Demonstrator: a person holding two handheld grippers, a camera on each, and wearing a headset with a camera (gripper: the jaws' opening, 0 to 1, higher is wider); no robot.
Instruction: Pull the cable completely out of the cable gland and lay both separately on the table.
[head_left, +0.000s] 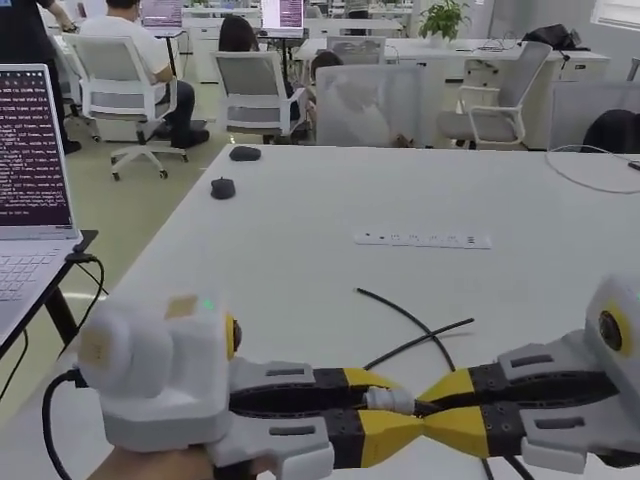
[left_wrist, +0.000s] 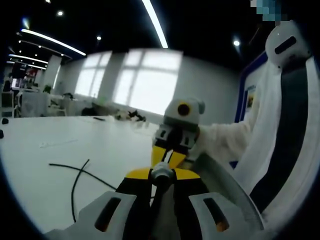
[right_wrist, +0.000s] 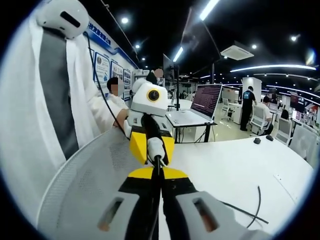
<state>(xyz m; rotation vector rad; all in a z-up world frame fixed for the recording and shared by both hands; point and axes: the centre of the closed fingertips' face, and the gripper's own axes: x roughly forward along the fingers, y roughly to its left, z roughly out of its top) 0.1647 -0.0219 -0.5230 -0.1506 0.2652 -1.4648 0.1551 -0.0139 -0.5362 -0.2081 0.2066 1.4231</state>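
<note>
- Two claws meet tip to tip low in the head view, over the near part of the white worktop (head_left: 330, 200).
- Left claw (head_left: 378, 408): yellow-tipped jaws are closed down on the pale cable gland (head_left: 393, 400). The gland sits between the tips and faces the right claw.
- Right claw (head_left: 438, 408): jaws are pressed almost together, pinching the thin black cable (head_left: 420, 325) just beside the gland.
- Right gripper view: the cable runs from the right claw's tips straight into the gland, so the cable is not yet out of it. Neither part has been laid down.
- Just beyond the claws, loose lengths of the cable lie on the worktop, with two strands crossing.
- Mid-worktop: a white power strip (head_left: 422, 240) lies flat, well apart from the cable.
- Far left of the worktop: two dark mice (head_left: 222, 188), near each other but not touching.
- Left of the worktop: an open laptop (head_left: 30, 150) with text on its screen.
- Background: office chairs (head_left: 255, 90) and seated people at desks.
</note>
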